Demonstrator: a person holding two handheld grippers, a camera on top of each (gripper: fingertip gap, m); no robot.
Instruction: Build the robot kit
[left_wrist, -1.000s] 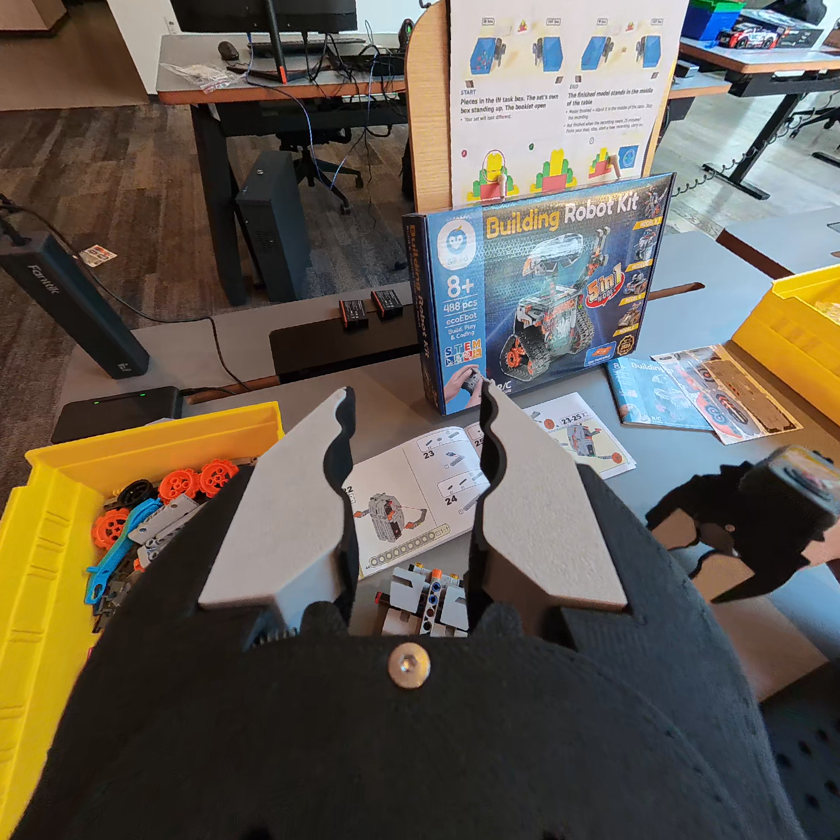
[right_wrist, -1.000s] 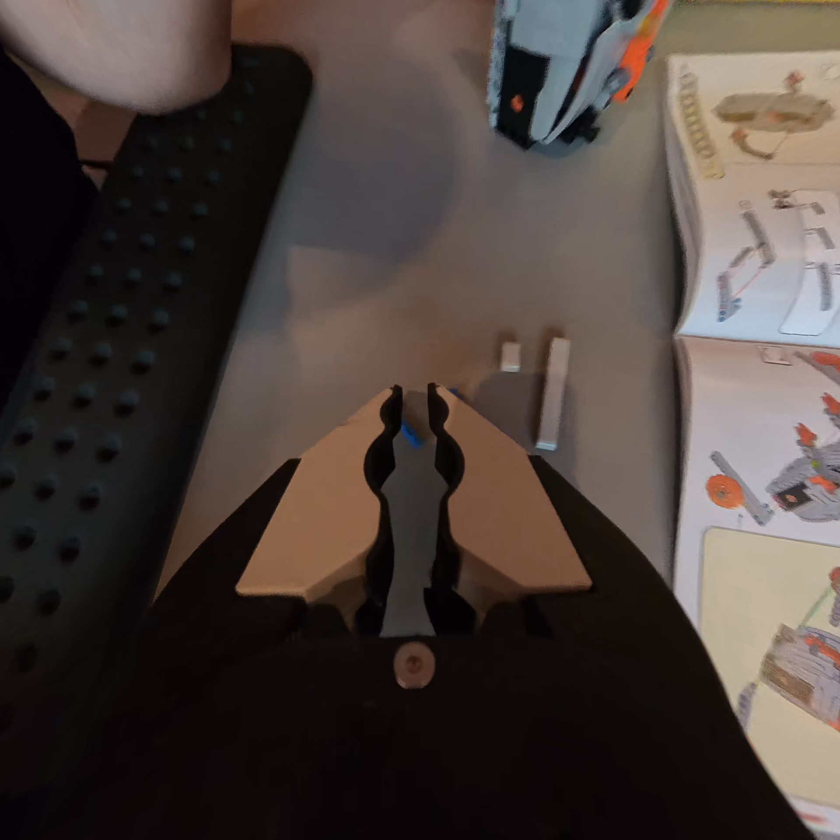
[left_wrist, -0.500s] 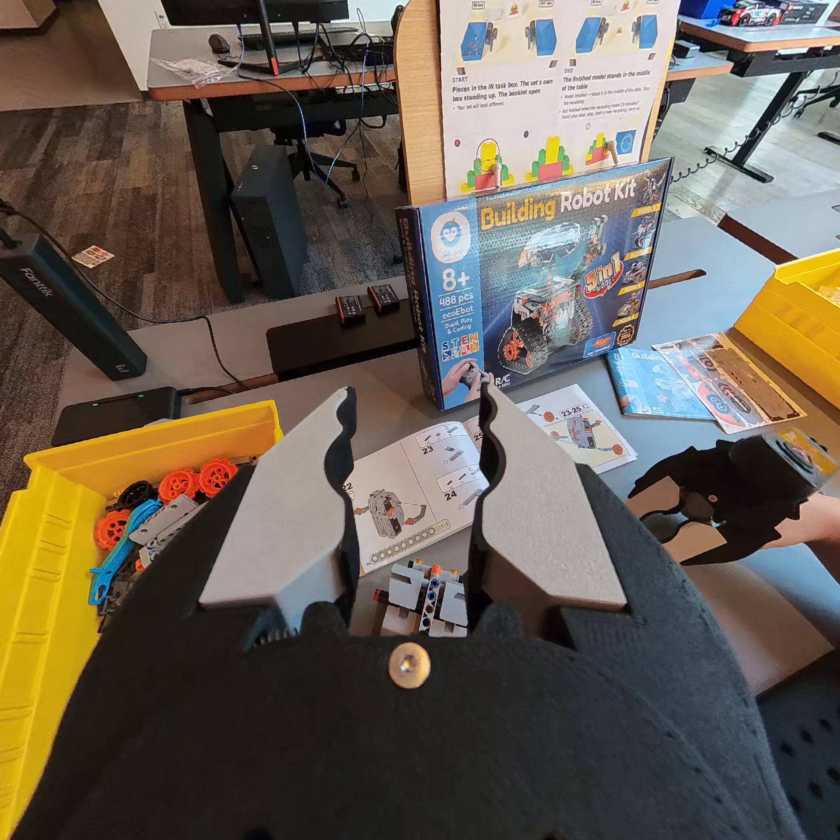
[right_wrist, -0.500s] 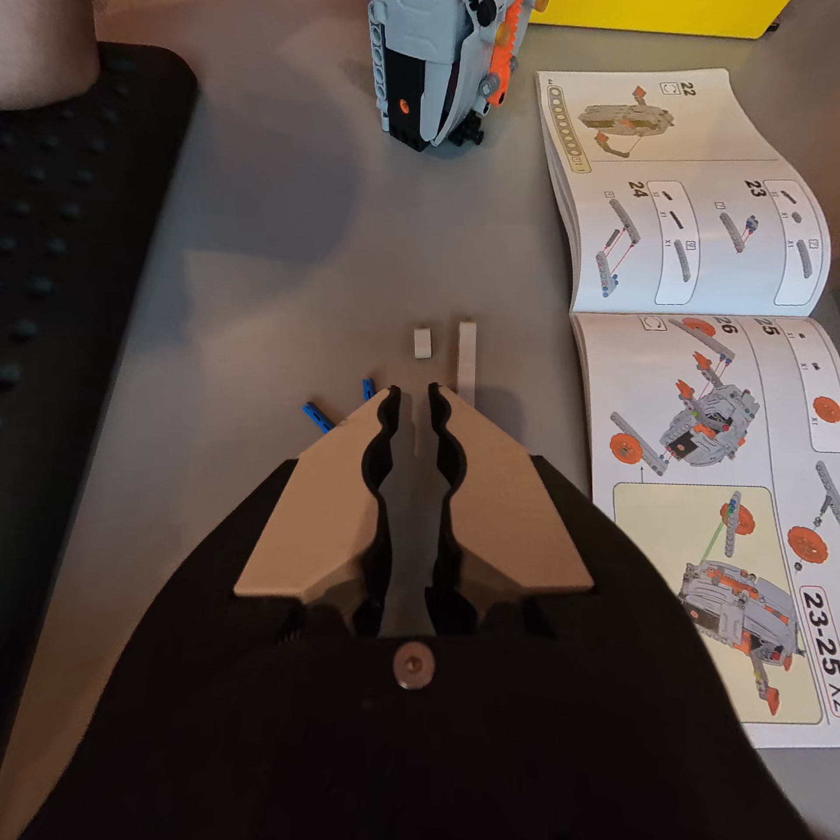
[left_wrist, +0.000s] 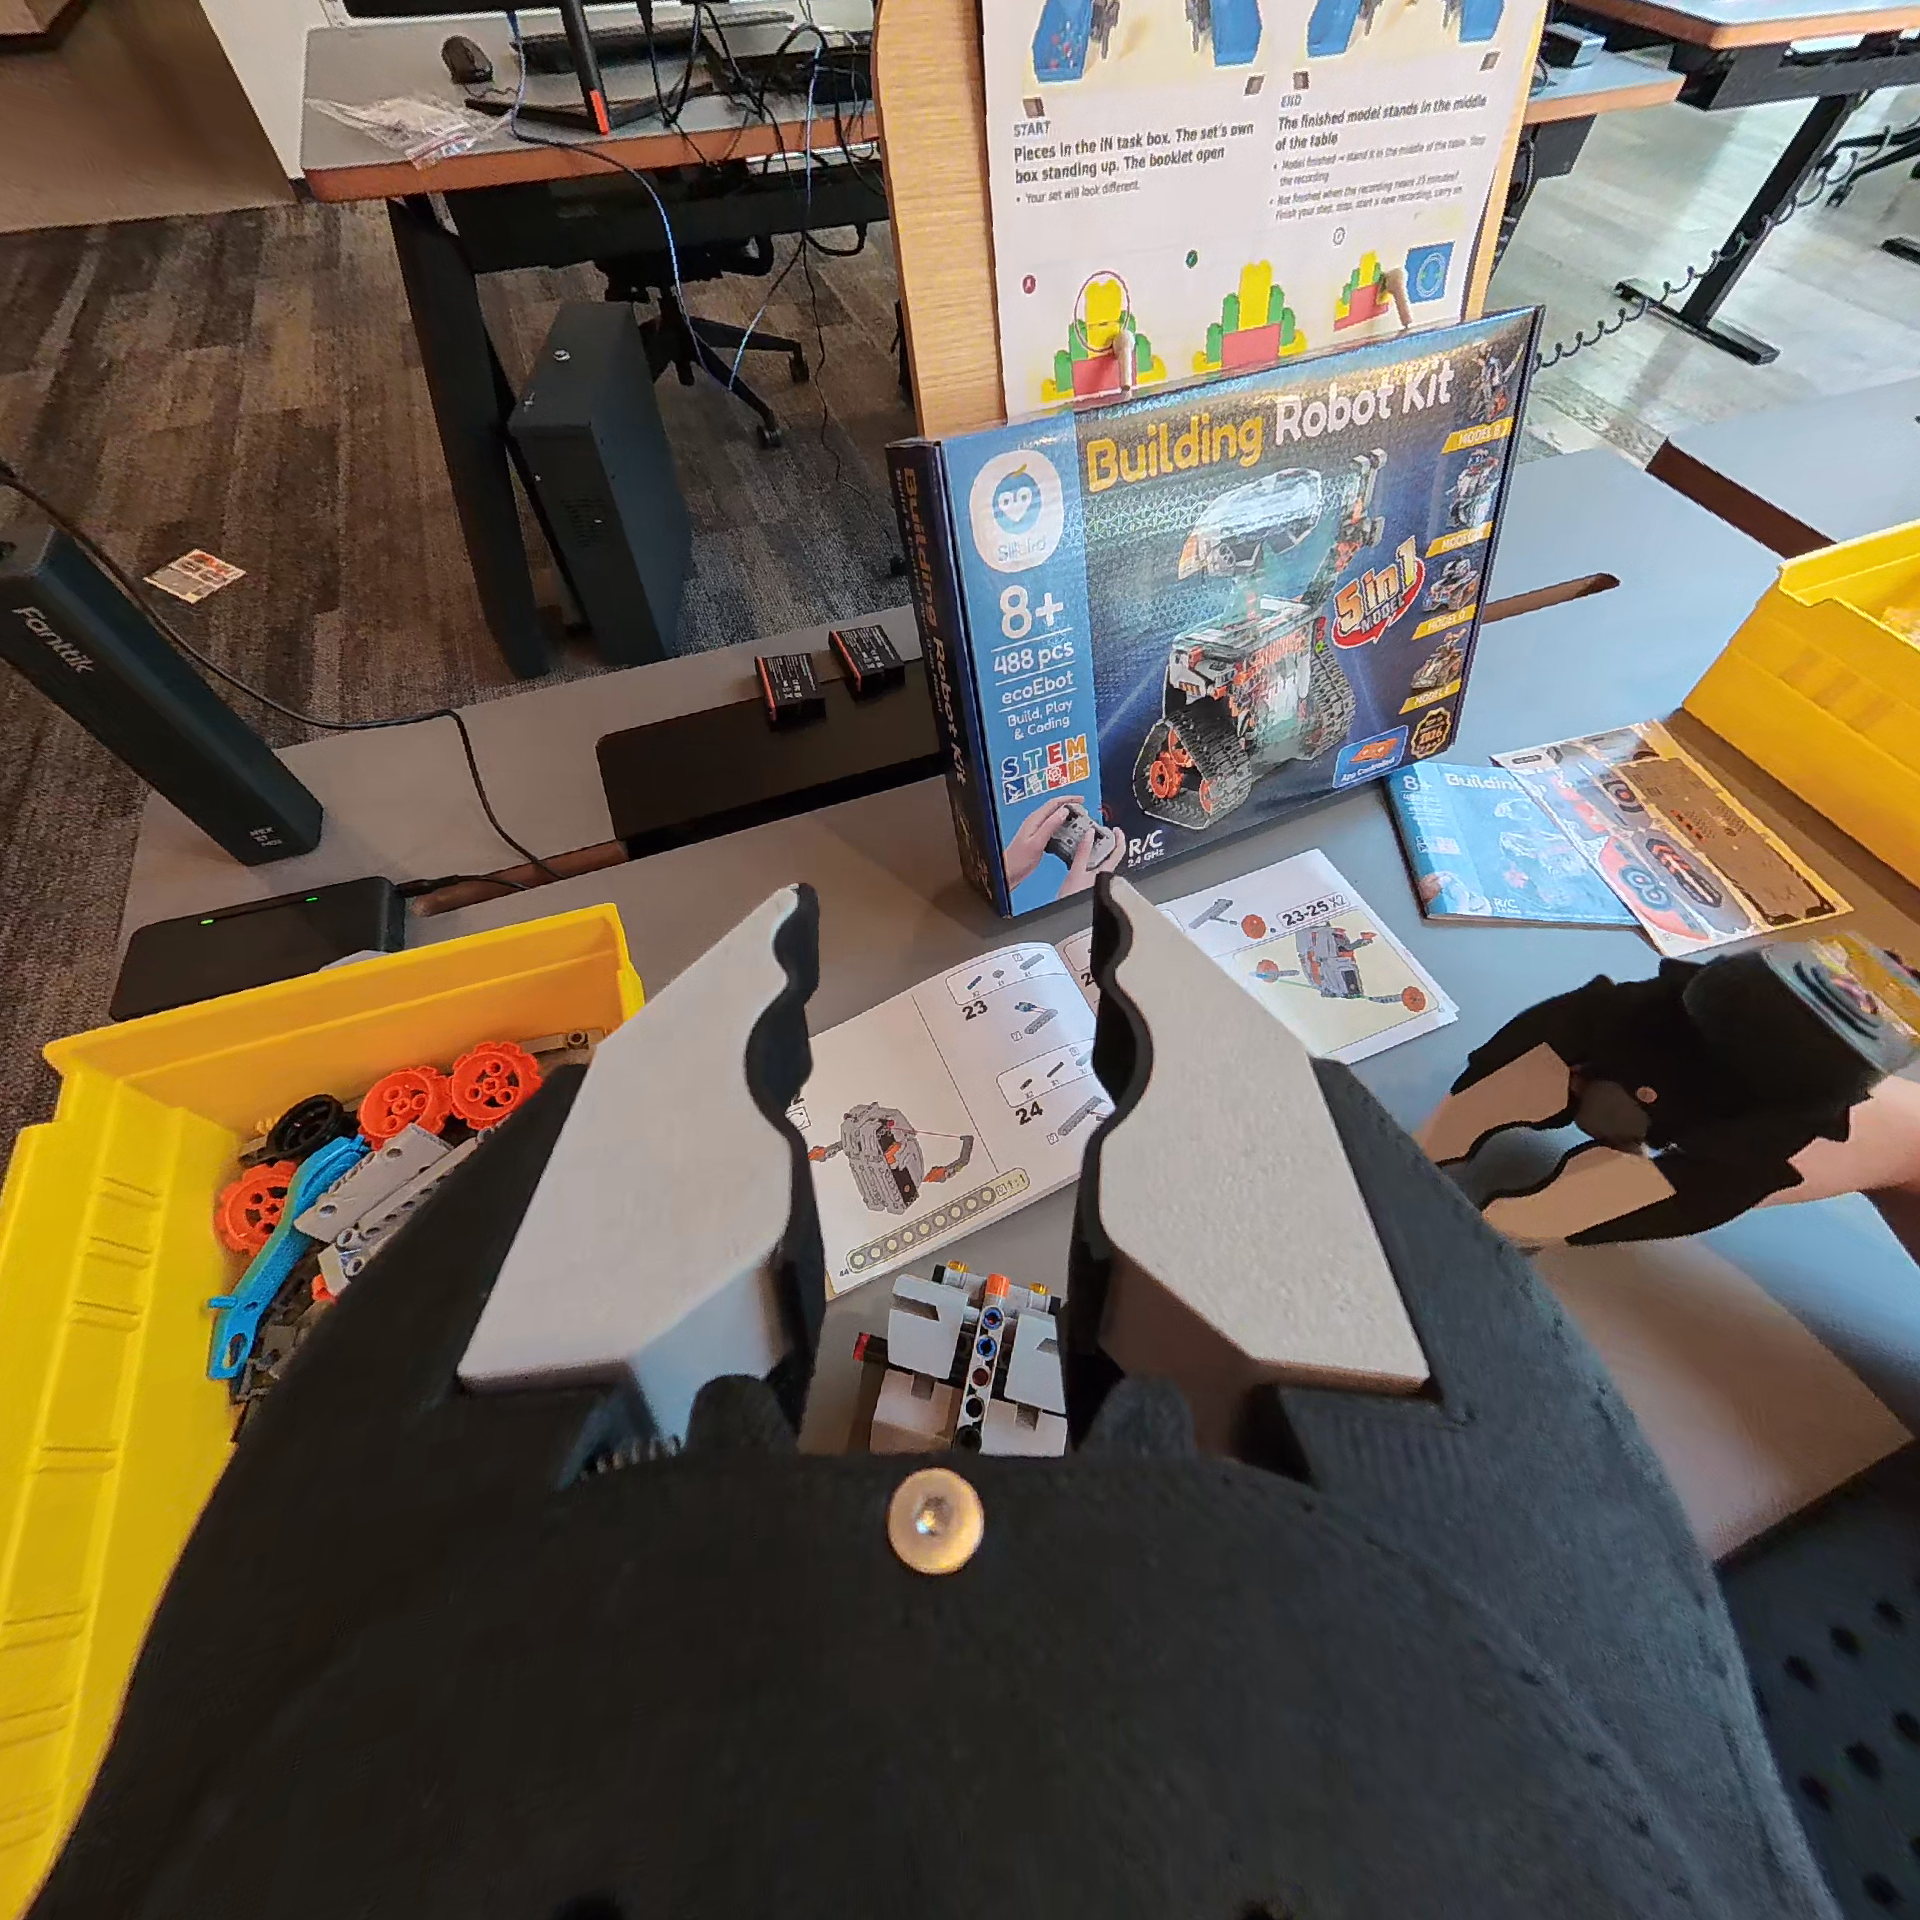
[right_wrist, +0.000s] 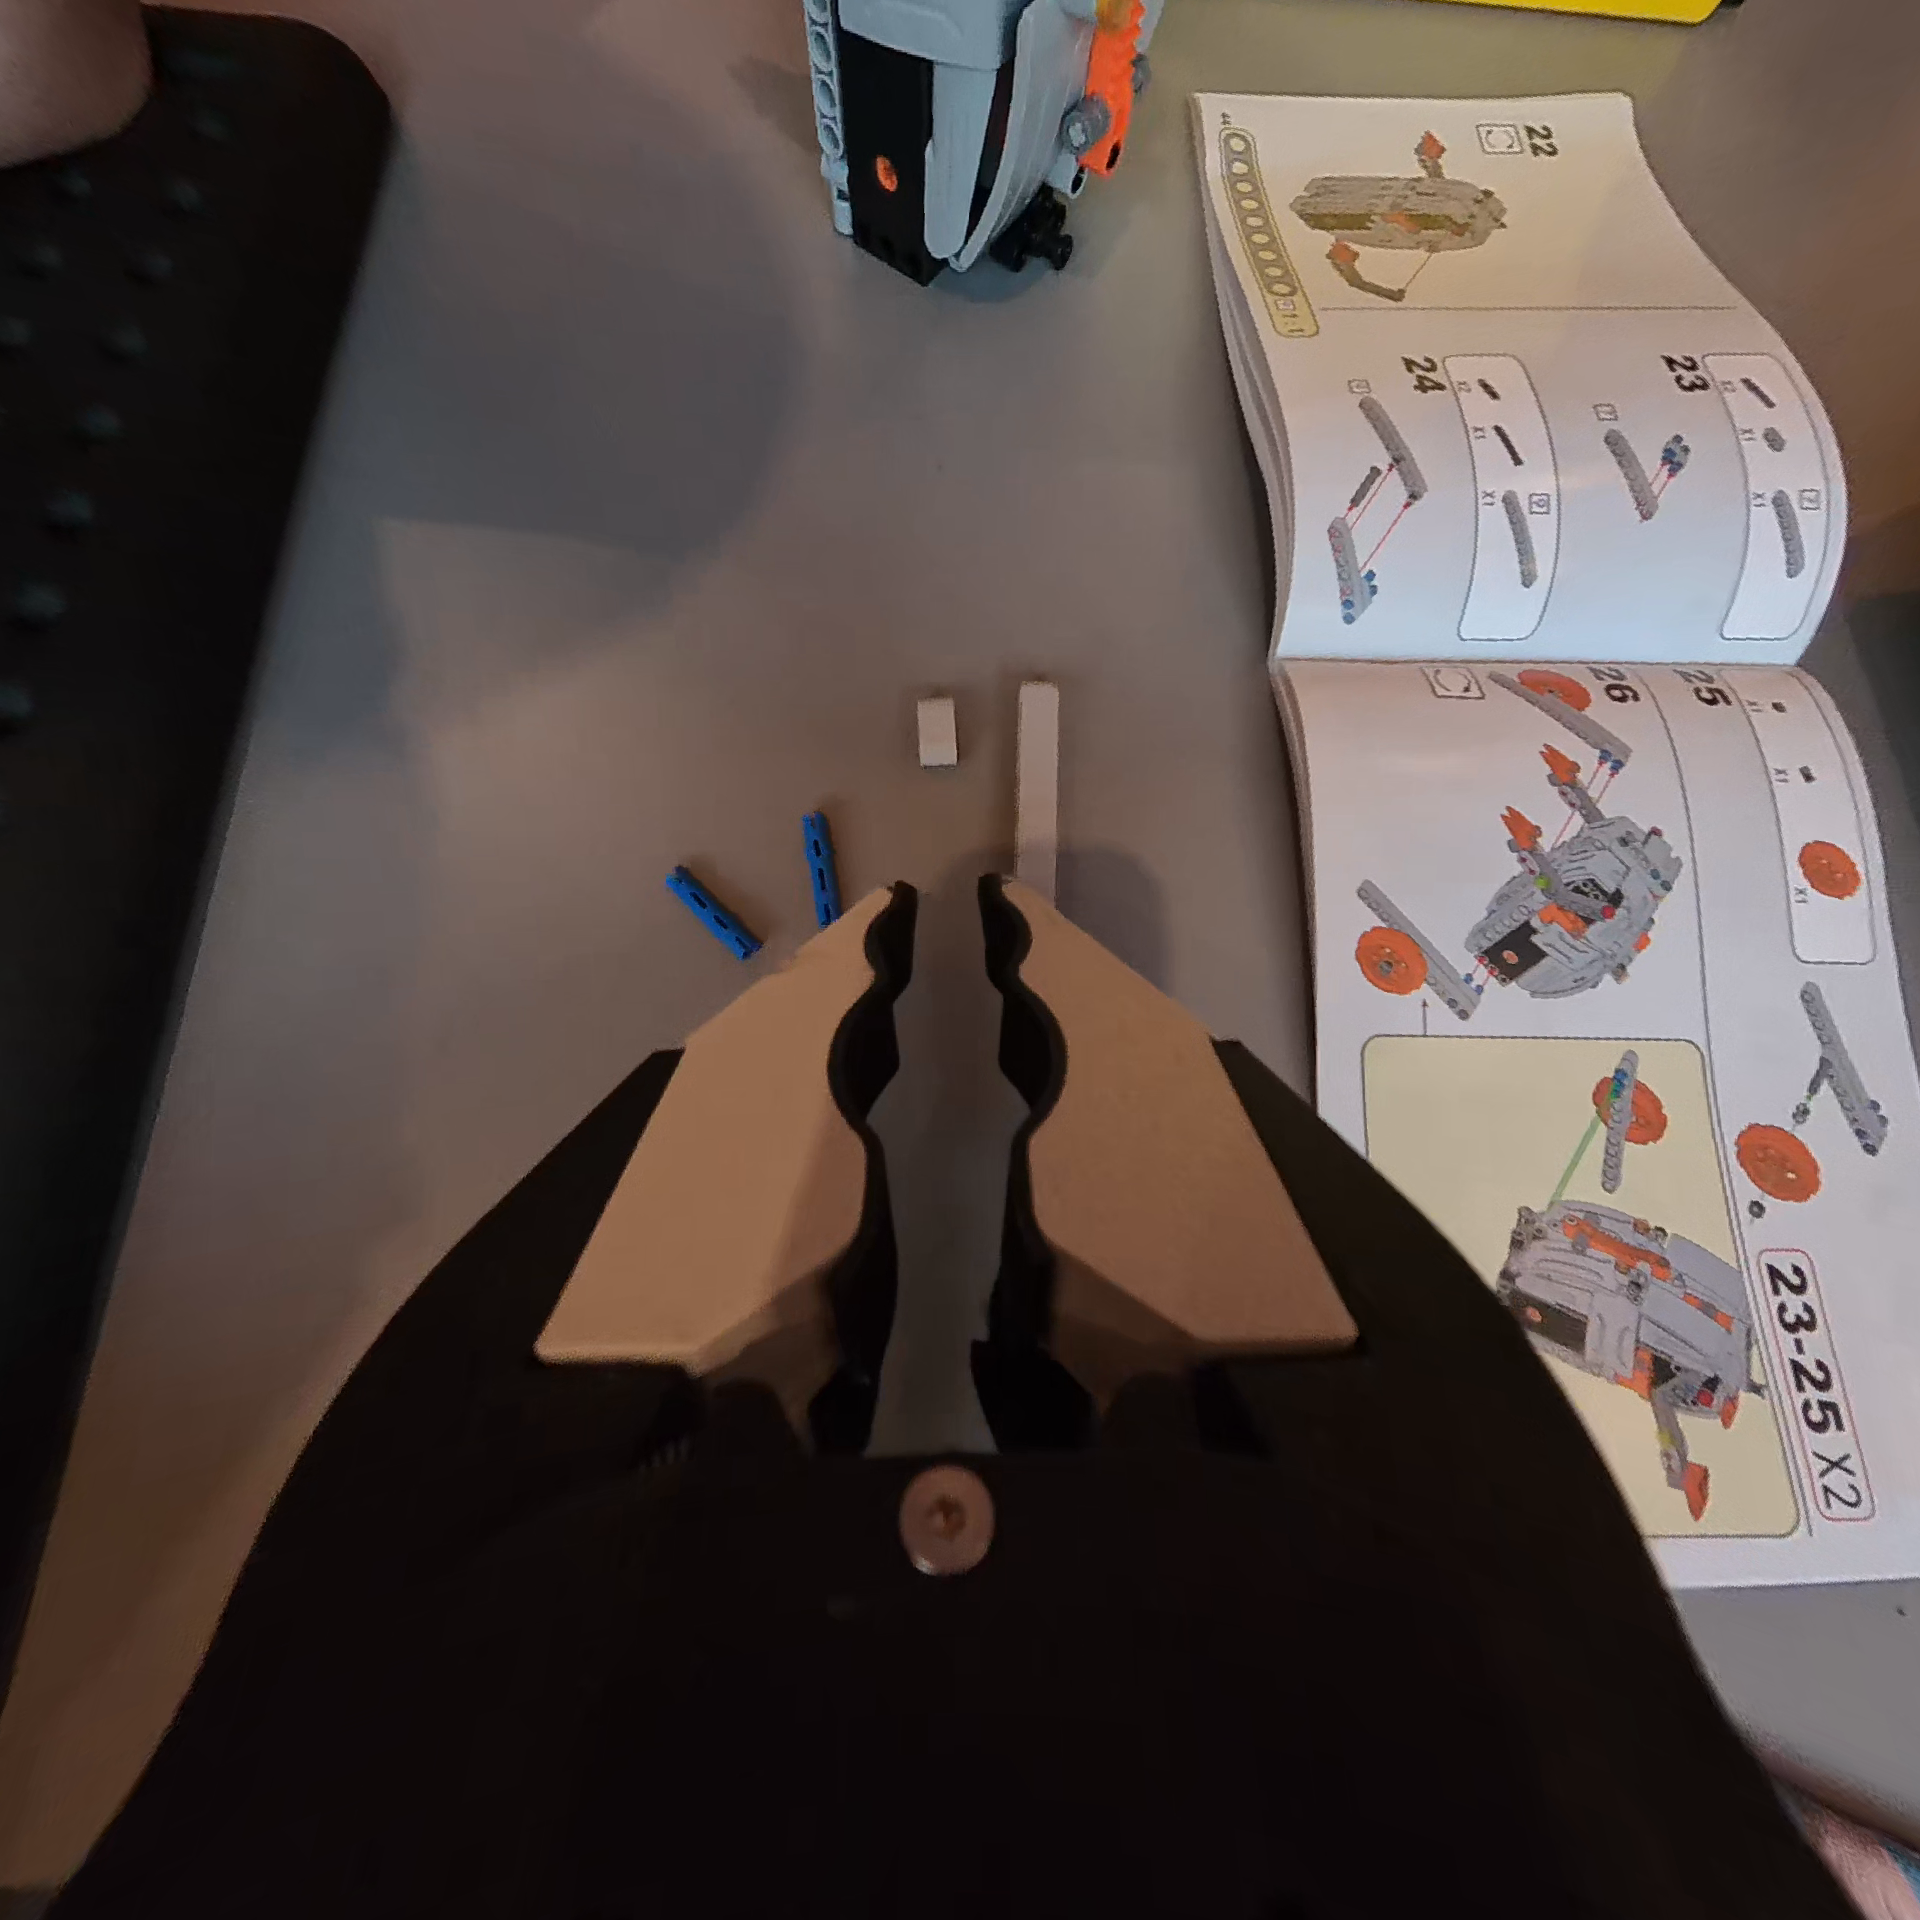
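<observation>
The left wrist view alone shows the left gripper (left_wrist: 951, 904) with its jaws wide apart, above a grey block model (left_wrist: 971, 1361) that stands on the grey table (left_wrist: 904, 883) between the finger bases; contact cannot be determined. The right wrist view alone shows the right gripper (right_wrist: 940, 888), jaws slightly parted and holding nothing. Just beyond its tips lie two blue pins (right_wrist: 764, 883), a small white block (right_wrist: 937, 731) and a long white beam (right_wrist: 1037, 790), partly hidden by the right finger. An open instruction booklet (right_wrist: 1558, 727) lies to one side. Farther off, a yellow bin (left_wrist: 312, 997) holds orange wheels (left_wrist: 447, 1091). A blue kit box (left_wrist: 1216, 623) stands upright behind the booklet.
</observation>
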